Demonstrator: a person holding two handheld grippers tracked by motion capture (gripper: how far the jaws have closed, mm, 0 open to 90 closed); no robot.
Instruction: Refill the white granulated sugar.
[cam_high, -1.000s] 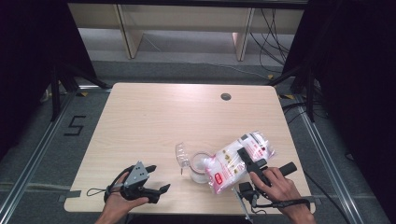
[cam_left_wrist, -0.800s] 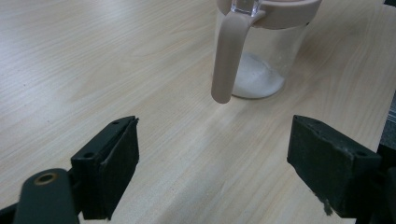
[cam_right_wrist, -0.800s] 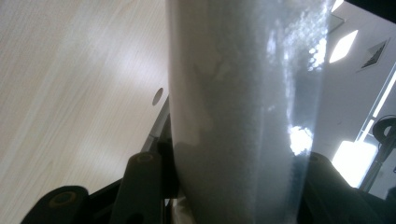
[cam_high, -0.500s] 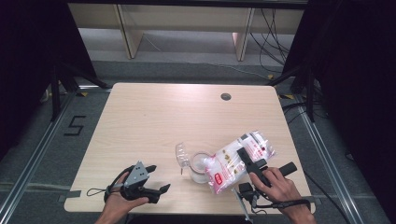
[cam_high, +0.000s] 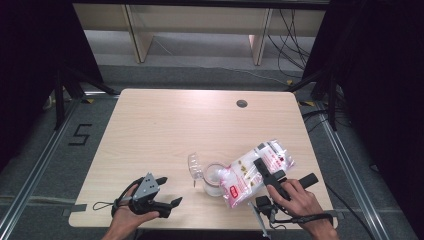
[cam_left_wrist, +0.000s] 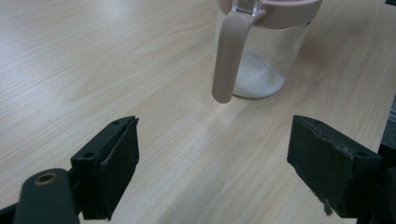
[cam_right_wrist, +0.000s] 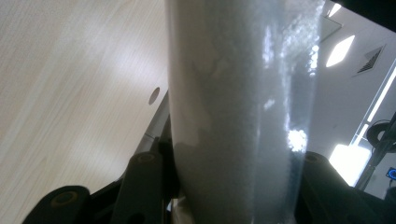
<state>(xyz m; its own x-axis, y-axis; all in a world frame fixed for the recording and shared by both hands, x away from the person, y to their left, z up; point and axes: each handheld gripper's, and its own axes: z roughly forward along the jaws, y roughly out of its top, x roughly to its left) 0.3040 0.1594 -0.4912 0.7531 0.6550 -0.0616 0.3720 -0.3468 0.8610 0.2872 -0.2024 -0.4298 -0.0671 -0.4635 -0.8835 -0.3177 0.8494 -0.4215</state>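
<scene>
A clear bag of white granules (cam_high: 250, 172) with a red label hangs tilted, its lower end over a clear jar (cam_high: 214, 181). My right gripper (cam_high: 261, 168) is shut on the bag's middle; in the right gripper view the bag (cam_right_wrist: 238, 107) fills the gap between the jaws of the right gripper (cam_right_wrist: 233, 191). The jar (cam_left_wrist: 261, 51) has a beige rim and handle (cam_left_wrist: 228, 60), and a low layer of white granules lies on its bottom. Its clear lid flap (cam_high: 195, 167) stands open at the left. My left gripper (cam_high: 170, 191) rests open on the table left of the jar, and the left gripper (cam_left_wrist: 215, 135) holds nothing.
The light wooden table (cam_high: 175, 125) has a round cable hole (cam_high: 242, 104) near its far edge. Black cables trail from both grippers at the table's near edge. Shelving legs and floor cables lie beyond the table.
</scene>
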